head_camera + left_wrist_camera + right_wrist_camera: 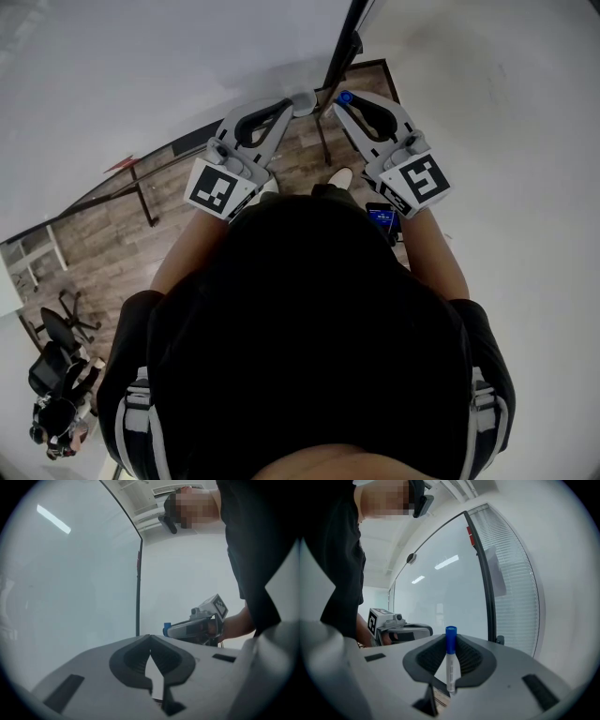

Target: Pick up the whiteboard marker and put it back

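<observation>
The whiteboard marker (451, 663), white-bodied with a blue cap (451, 639), stands upright between the jaws of my right gripper (450, 667), which is shut on it. In the head view the right gripper (345, 99) is raised next to the whiteboard (141, 75), and only the marker's blue cap (345, 97) shows at its tip. My left gripper (300, 101) is level with it, just to its left, with the jaws shut and nothing between them. From the left gripper view (150, 639) I see the right gripper (194, 627) with the blue cap (166, 629).
The whiteboard's black frame edge (342, 47) runs between the two grippers. A white wall (506, 112) is to the right. Below lie a wood floor (112, 234), an office chair (58, 328) at far left and a dark device with a blue screen (382, 220).
</observation>
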{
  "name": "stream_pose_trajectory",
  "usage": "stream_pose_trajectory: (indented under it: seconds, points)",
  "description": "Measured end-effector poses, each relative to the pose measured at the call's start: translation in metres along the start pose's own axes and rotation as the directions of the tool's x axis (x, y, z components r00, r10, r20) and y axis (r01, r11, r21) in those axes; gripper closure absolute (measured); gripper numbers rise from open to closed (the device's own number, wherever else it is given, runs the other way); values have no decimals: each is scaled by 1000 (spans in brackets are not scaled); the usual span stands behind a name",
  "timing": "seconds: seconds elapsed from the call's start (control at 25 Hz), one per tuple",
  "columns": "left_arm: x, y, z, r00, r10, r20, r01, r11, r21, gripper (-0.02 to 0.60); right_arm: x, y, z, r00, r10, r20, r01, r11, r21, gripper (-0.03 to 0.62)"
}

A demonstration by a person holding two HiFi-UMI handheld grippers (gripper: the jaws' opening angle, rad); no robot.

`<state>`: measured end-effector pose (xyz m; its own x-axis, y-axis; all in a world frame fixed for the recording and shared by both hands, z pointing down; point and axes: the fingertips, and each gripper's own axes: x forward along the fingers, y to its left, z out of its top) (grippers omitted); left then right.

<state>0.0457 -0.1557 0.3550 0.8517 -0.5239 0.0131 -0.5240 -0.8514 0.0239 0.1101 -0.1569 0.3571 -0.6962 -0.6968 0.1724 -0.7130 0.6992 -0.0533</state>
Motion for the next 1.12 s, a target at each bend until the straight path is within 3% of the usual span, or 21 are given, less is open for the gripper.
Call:
stream_pose_trajectory:
  seconds: [0.76, 1.12]
  points:
    - [-3, 20, -7, 999, 49, 1, -49, 999, 5, 577, 18, -2, 1, 1000, 7, 6, -7, 1000, -5, 534]
    - [-3, 27, -20, 998, 69, -10, -69, 998, 1, 577, 44, -11, -19, 1000, -4, 3, 4, 999, -37, 534]
